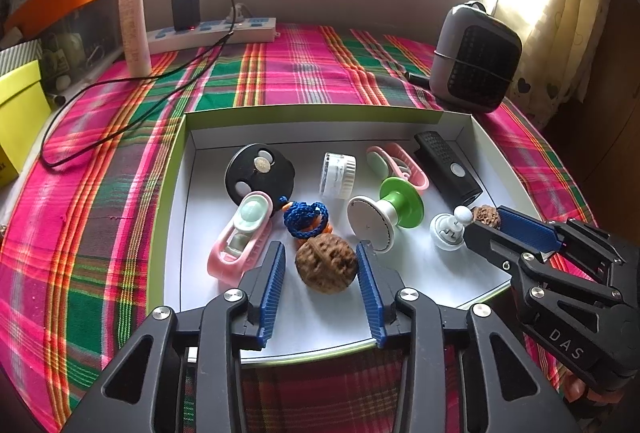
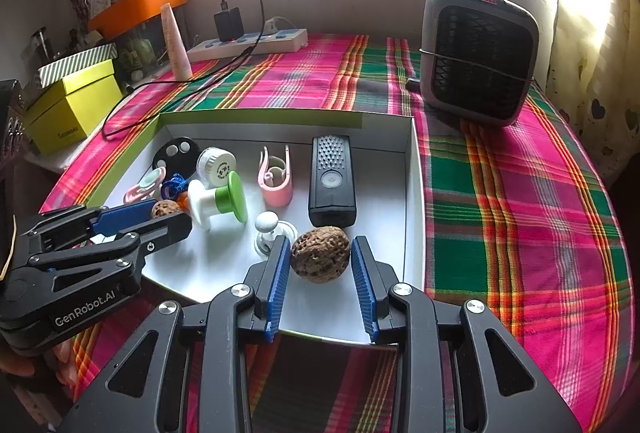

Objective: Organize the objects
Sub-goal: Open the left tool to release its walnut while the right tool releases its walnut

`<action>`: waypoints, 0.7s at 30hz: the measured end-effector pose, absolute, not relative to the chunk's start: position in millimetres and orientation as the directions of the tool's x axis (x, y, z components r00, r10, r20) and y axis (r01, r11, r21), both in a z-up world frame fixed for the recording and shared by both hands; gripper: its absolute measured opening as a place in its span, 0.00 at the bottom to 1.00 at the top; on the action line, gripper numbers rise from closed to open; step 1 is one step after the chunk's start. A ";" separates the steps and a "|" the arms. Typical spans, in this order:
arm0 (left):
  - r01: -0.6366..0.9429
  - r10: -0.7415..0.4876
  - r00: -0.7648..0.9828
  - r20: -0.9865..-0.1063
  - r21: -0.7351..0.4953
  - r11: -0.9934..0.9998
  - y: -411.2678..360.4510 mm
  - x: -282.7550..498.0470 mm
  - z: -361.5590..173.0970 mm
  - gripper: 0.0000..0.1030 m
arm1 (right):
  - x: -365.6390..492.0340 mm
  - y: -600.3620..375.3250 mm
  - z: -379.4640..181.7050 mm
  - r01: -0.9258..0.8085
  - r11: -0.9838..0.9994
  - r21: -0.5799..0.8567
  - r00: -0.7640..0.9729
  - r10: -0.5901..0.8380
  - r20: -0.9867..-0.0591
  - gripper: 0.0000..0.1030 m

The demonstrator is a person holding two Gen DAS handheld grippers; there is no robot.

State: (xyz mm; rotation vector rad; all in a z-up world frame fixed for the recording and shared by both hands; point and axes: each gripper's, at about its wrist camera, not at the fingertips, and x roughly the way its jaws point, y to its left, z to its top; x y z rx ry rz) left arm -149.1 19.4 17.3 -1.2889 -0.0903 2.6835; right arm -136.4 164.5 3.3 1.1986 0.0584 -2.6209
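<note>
A shallow white box lid with a green rim (image 1: 172, 161) (image 2: 412, 169) lies on the plaid cloth and holds small items. One brown walnut (image 1: 326, 262) (image 2: 157, 209) lies on the lid floor between my left gripper's (image 1: 321, 257) (image 2: 160, 213) open blue pads, with gaps on both sides. A second walnut (image 2: 320, 259) (image 1: 486, 216) lies between my right gripper's (image 2: 321, 253) (image 1: 486, 223) open pads, also apart from them. Both grippers hover low over the lid's near edge.
In the lid: a black disc (image 1: 259, 173), pink clips (image 1: 240, 239) (image 2: 275, 177), blue cord (image 1: 306, 219), white jar (image 1: 338, 175), green-white spool (image 1: 386, 211), white knob (image 1: 448, 229), black remote (image 2: 332, 181). Behind it: a grey heater (image 2: 480, 53), power strip (image 1: 212, 31), tube (image 1: 134, 25), yellow box (image 2: 74, 109).
</note>
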 end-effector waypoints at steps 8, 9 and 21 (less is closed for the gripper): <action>-0.111 0.172 -0.623 -0.764 -0.131 -0.985 17.7 -145.5 19.8 0.39 | -135.2 163.0 4.6 0.250 -0.967 0.057 -0.630 -0.207 -0.748 0.32; -0.113 0.173 -0.623 -0.763 -0.131 -0.985 17.1 -145.6 20.4 0.39 | -135.0 162.8 4.9 0.250 -0.967 0.055 -0.631 -0.206 -0.748 0.32; -0.107 0.154 -0.657 -0.738 -0.112 -0.988 15.9 -131.8 32.0 0.41 | -122.7 161.0 12.4 0.253 -0.966 0.049 -0.648 -0.207 -0.733 0.42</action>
